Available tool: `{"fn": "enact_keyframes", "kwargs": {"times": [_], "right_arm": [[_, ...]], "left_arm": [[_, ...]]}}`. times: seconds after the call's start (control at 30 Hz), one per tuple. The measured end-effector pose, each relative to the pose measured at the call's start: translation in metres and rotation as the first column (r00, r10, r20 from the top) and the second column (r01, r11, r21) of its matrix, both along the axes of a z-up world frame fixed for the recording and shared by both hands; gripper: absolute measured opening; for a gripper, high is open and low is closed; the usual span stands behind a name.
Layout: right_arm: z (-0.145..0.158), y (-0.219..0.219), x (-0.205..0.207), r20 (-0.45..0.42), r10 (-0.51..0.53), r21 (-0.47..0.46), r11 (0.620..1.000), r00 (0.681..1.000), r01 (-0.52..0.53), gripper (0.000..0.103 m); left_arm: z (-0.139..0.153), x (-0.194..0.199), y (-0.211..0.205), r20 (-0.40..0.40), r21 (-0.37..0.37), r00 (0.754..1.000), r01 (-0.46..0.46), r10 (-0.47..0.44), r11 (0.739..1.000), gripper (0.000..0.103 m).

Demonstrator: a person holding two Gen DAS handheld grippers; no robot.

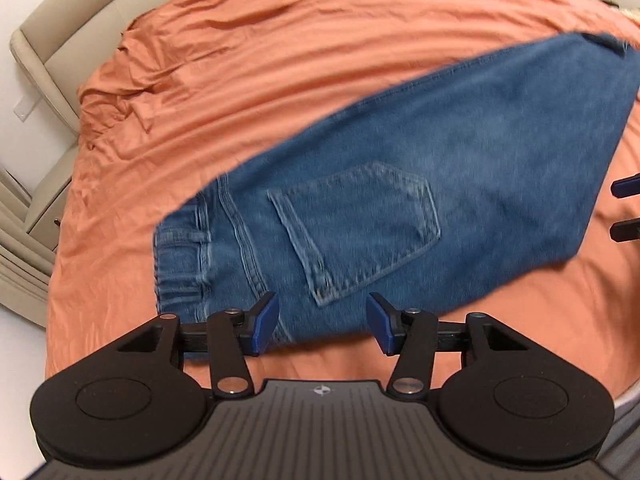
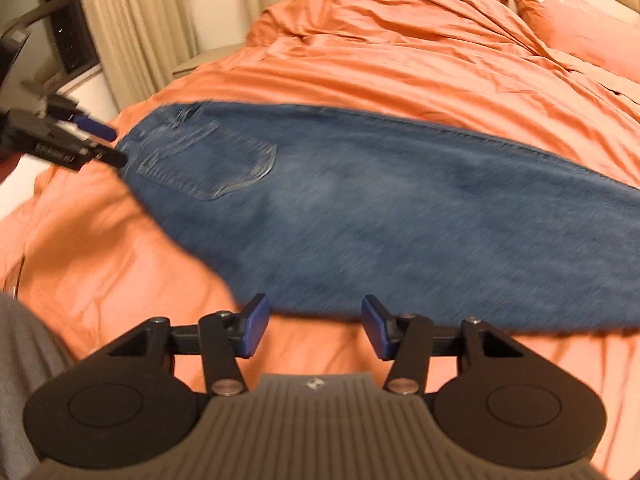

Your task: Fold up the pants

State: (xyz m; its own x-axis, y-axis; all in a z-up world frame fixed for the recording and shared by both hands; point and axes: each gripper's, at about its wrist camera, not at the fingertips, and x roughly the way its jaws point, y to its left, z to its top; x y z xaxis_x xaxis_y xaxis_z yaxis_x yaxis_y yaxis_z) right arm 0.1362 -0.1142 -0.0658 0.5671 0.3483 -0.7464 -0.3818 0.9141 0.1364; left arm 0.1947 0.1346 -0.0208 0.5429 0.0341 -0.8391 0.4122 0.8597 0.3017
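Note:
Blue jeans lie flat on an orange bedsheet, folded lengthwise with one back pocket facing up and the waistband at the left. My left gripper hovers open over the near edge by the waistband, nothing between its blue pads. In the right wrist view the jeans stretch from the left to the right edge. My right gripper is open above their near edge, with nothing held. The left gripper shows there at the waistband end; the right gripper's fingertips peek in at the left view's right edge.
A rumpled orange duvet and pillow lie at the bed's far end. A beige padded bed frame and curtains border the bed. A grey sleeve shows at lower left.

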Motion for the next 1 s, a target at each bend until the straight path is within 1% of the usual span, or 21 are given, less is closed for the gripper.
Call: {"fn": "enact_keyframes", "kwargs": {"times": [0.07,0.17,0.23,0.33,0.4,0.5,0.57,0.63,0.67,0.7,0.8,0.9,1.0], "right_arm": [[-0.007,0.011,-0.008,0.019,0.019,-0.027,0.999,1.0,-0.018,0.049],[-0.016,0.024,-0.012,0.049,0.053,-0.056,0.997,0.997,-0.05,0.049],[-0.022,0.029,-0.013,0.056,0.078,-0.076,0.994,0.995,-0.073,0.049],[-0.032,0.036,-0.014,0.056,0.103,-0.132,0.987,0.993,-0.095,0.049],[-0.036,0.038,-0.012,0.054,0.107,-0.137,0.986,0.993,-0.099,0.049],[-0.039,0.046,-0.008,0.076,0.136,-0.146,0.982,0.988,-0.124,0.049],[-0.036,0.053,-0.007,0.135,0.152,-0.179,0.976,0.979,-0.127,0.049],[-0.028,0.056,-0.006,0.211,0.163,-0.184,0.975,0.964,-0.124,0.052],[-0.026,0.058,-0.005,0.232,0.166,-0.184,0.975,0.958,-0.125,0.055],[-0.026,0.059,-0.003,0.239,0.172,-0.189,0.974,0.956,-0.128,0.055],[-0.032,0.064,0.005,0.229,0.186,-0.21,0.968,0.955,-0.139,0.055],[-0.037,0.071,0.006,0.217,0.224,-0.227,0.958,0.95,-0.174,0.055],[-0.05,0.076,0.008,0.142,0.243,-0.246,0.948,0.96,-0.204,0.05]], "left_arm": [[-0.006,0.001,0.005,-0.008,0.008,1.0,-0.02,0.02,1.0,0.059],[-0.011,0.002,0.013,-0.001,0.0,0.999,-0.05,0.05,0.999,0.057],[-0.014,0.002,0.018,-0.002,-0.014,0.998,-0.062,0.062,0.998,0.057],[-0.02,0.005,0.021,-0.007,-0.022,0.998,-0.062,0.062,0.998,0.057],[-0.025,0.007,0.022,-0.011,-0.019,0.998,-0.062,0.062,0.998,0.057],[-0.033,0.012,0.023,-0.021,-0.02,0.998,-0.065,0.064,0.998,0.057],[-0.036,0.015,0.025,-0.02,-0.023,0.997,-0.072,0.072,0.997,0.056],[-0.037,0.018,0.026,-0.019,-0.029,0.997,-0.076,0.075,0.997,0.056],[-0.037,0.019,0.027,-0.02,-0.032,0.997,-0.076,0.076,0.997,0.056],[-0.037,0.02,0.028,-0.023,-0.034,0.997,-0.077,0.076,0.996,0.056],[-0.038,0.023,0.027,-0.027,-0.028,0.997,-0.075,0.075,0.997,0.056],[-0.039,0.026,0.027,-0.032,-0.025,0.997,-0.076,0.075,0.997,0.056],[-0.042,0.027,0.026,-0.038,-0.012,0.997,-0.074,0.073,0.997,0.056]]}}
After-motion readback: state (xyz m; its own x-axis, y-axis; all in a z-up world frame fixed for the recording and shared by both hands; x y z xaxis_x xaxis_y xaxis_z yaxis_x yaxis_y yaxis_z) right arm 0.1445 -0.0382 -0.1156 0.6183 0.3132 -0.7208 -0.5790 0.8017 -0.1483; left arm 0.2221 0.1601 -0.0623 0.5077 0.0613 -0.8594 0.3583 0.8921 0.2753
